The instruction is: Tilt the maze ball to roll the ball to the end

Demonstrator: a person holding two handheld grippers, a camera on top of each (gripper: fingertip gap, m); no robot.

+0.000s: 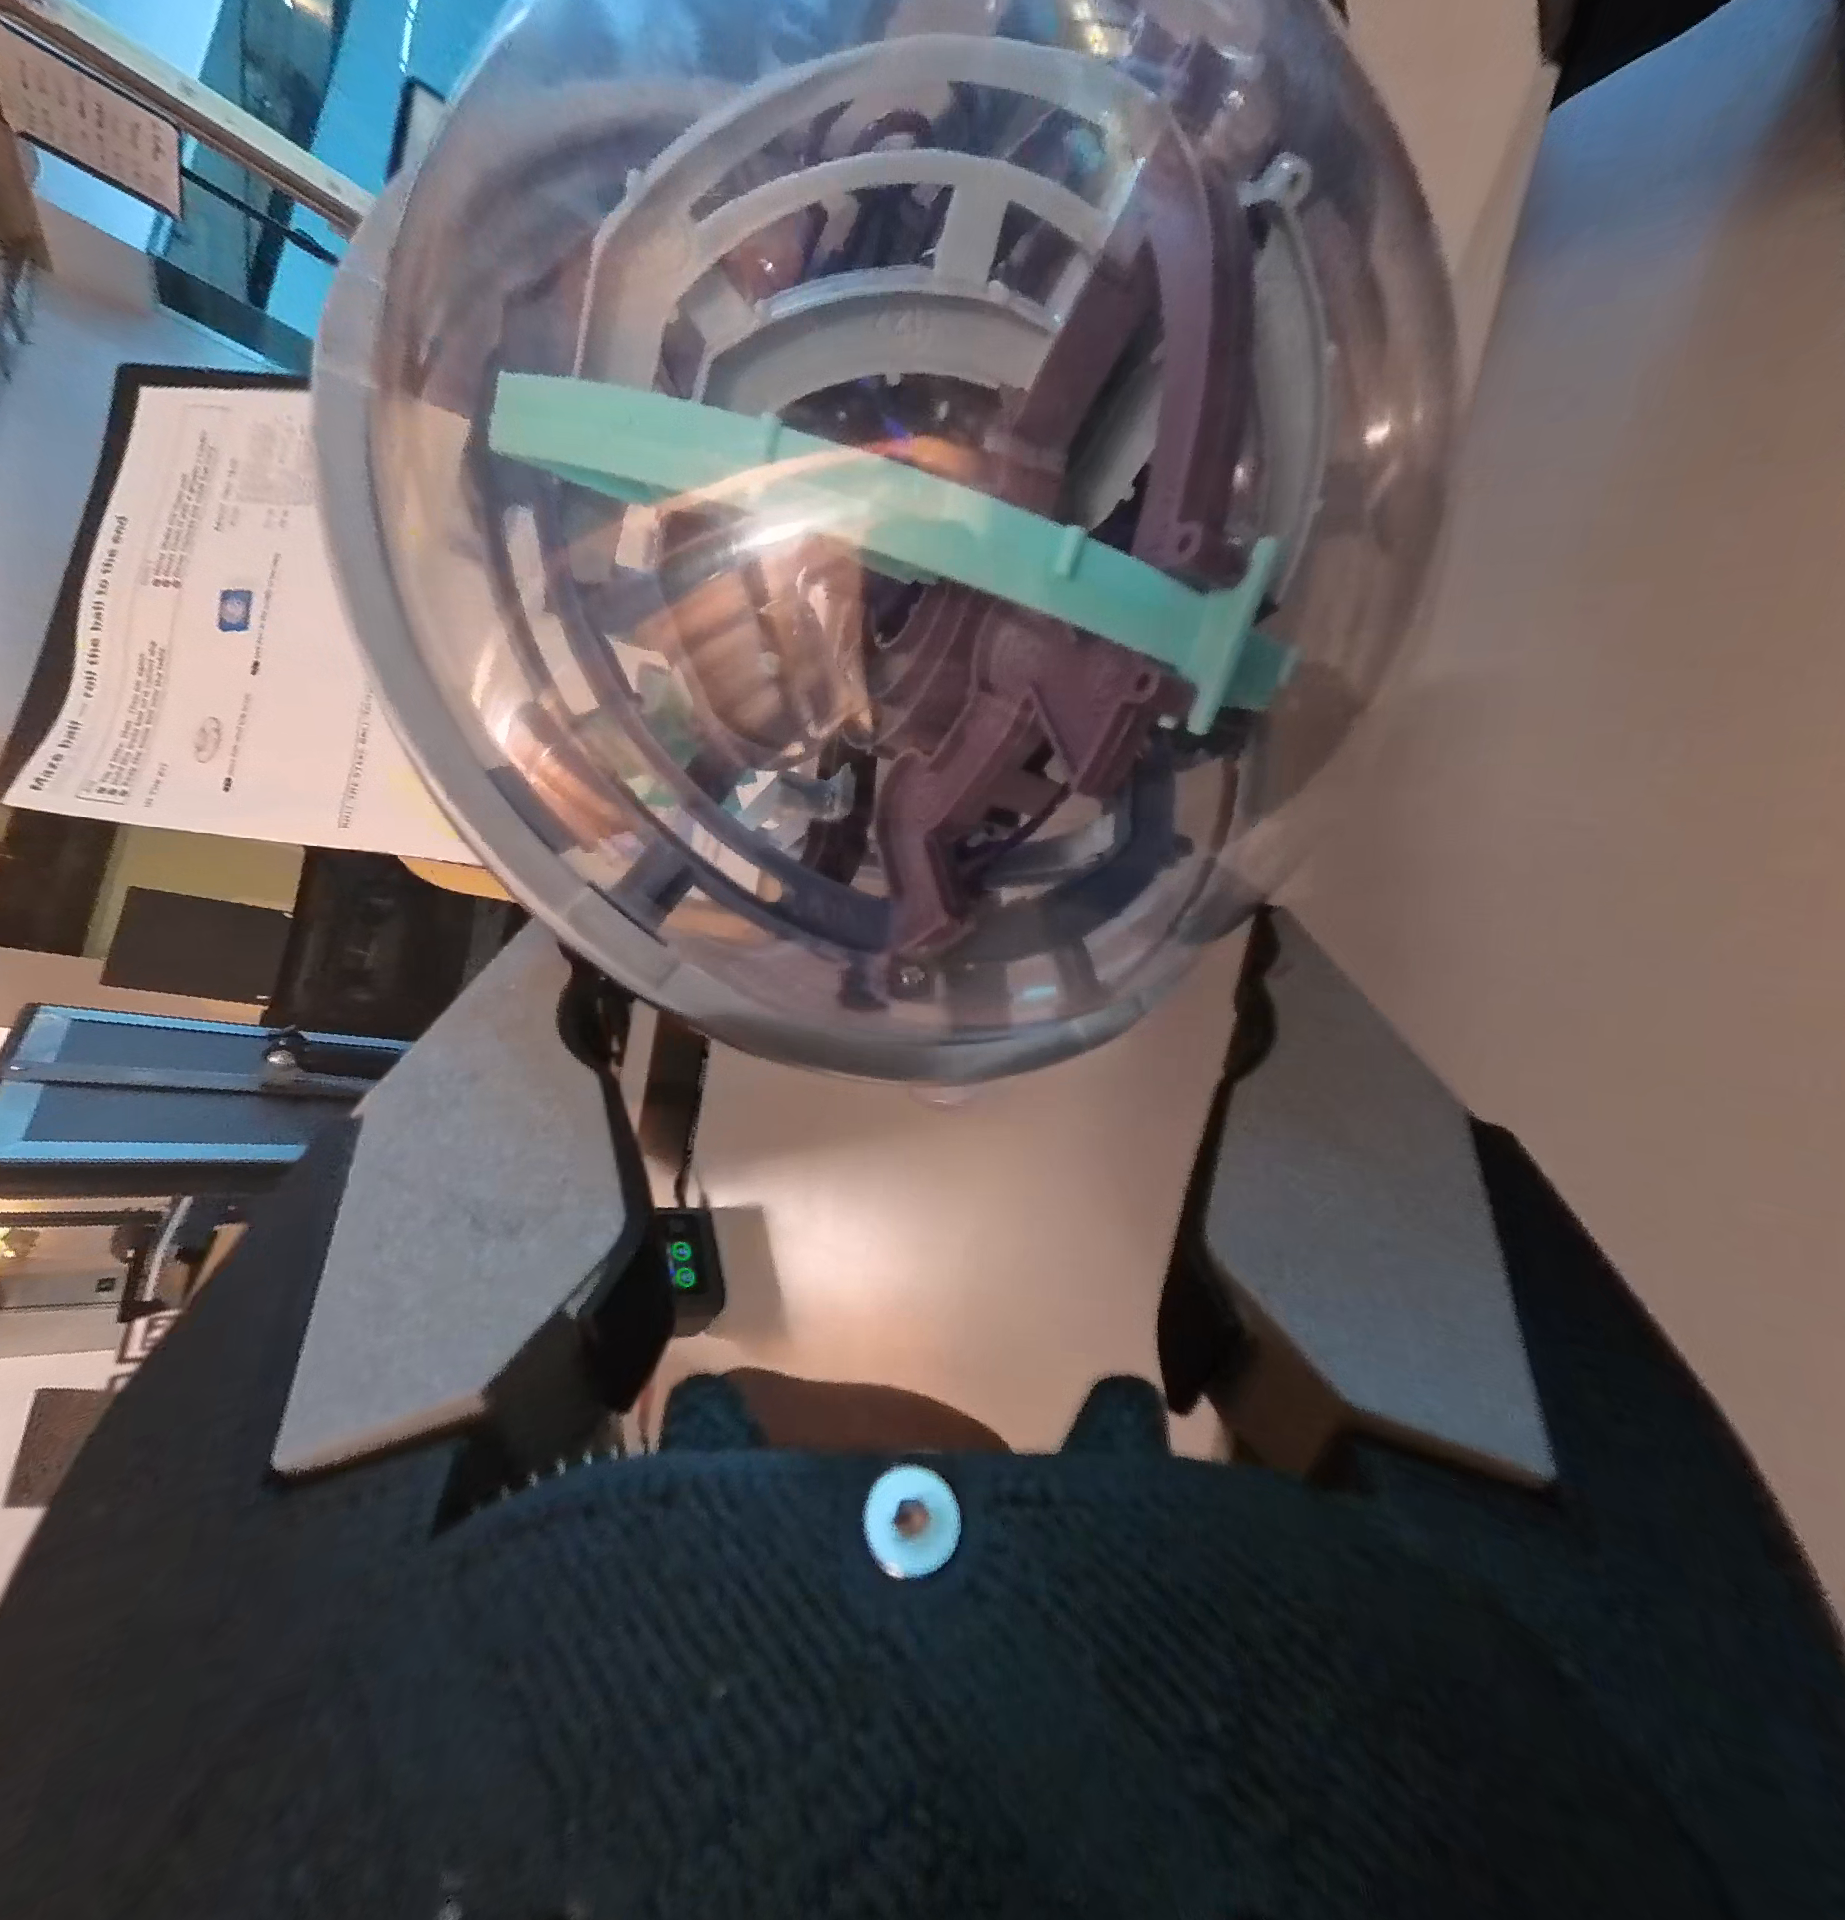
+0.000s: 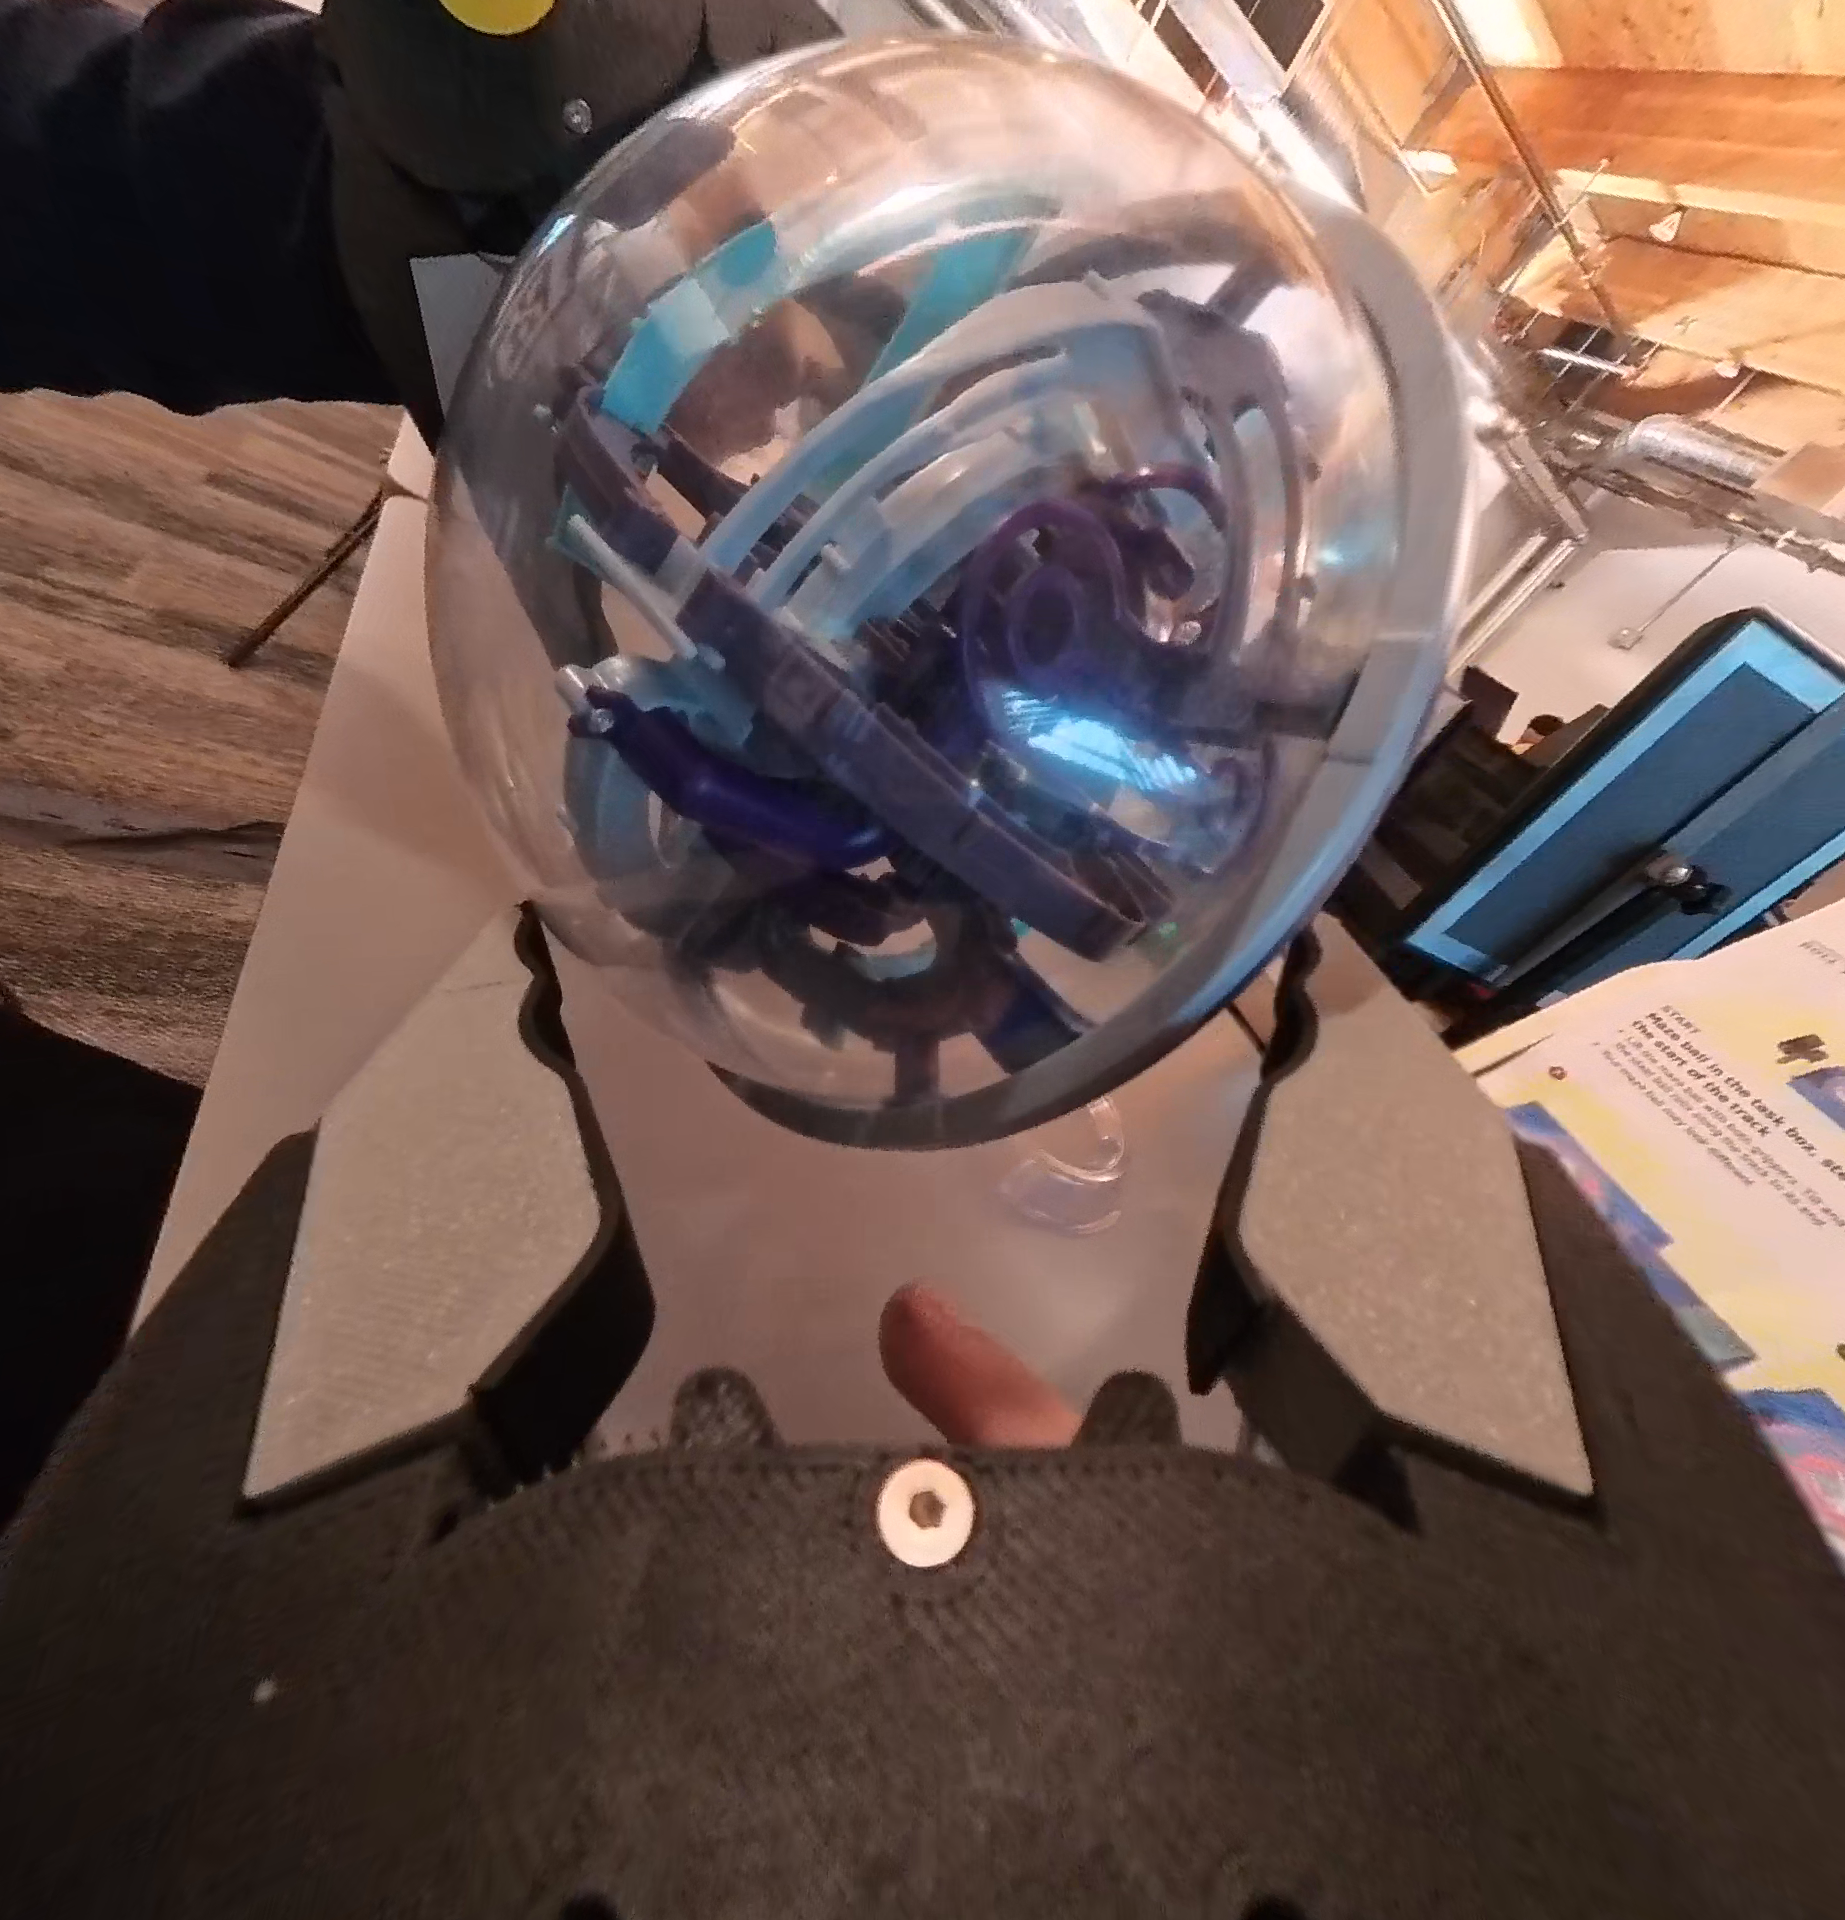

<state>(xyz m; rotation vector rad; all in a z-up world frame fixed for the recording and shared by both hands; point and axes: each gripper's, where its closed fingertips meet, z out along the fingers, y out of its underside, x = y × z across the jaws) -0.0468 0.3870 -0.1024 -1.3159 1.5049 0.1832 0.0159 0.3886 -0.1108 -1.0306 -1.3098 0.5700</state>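
The maze ball (image 1: 887,540) is a clear sphere with a grey seam ring and grey, purple and teal tracks inside. It is held up in the air above the white table (image 1: 1645,644). My left gripper (image 1: 923,982) is shut on its lower part, one fingertip on each side. My right gripper (image 2: 918,945) is shut on the maze ball (image 2: 928,582) the same way from the opposite side. A small shiny round thing (image 1: 910,975) sits low in the tracks; I cannot tell whether it is the steel ball. The left gripper's black body (image 2: 450,156) shows behind the sphere.
A clear plastic stand (image 2: 1063,1174) stands on the table (image 2: 305,935) under the sphere. A printed instruction sheet (image 1: 201,623) (image 2: 1676,1143) and a blue box (image 1: 139,1091) (image 2: 1645,810) lie to one side. A small black device with green lights (image 1: 684,1262) is nearby.
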